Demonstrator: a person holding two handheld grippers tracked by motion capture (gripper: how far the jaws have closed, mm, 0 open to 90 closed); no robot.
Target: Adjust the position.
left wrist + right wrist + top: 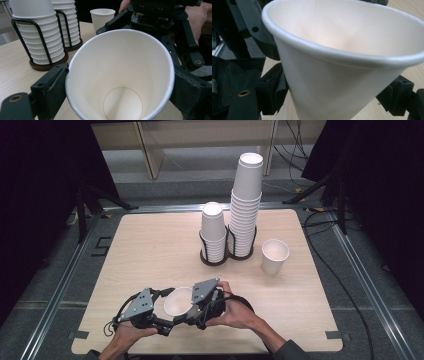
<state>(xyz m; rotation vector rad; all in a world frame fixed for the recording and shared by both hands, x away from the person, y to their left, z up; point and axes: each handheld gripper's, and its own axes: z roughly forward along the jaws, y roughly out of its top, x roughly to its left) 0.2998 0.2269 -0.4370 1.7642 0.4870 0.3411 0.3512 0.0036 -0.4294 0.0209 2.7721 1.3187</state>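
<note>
Both the left gripper (167, 312) and right gripper (187, 312) pinch the paper cup (178, 301) at lower centre. Light, thin-walled, crushable: grip gently below the rim.

left tool (167, 316): clamped, low near edge | right tool (192, 312): clamped, facing it
</note>
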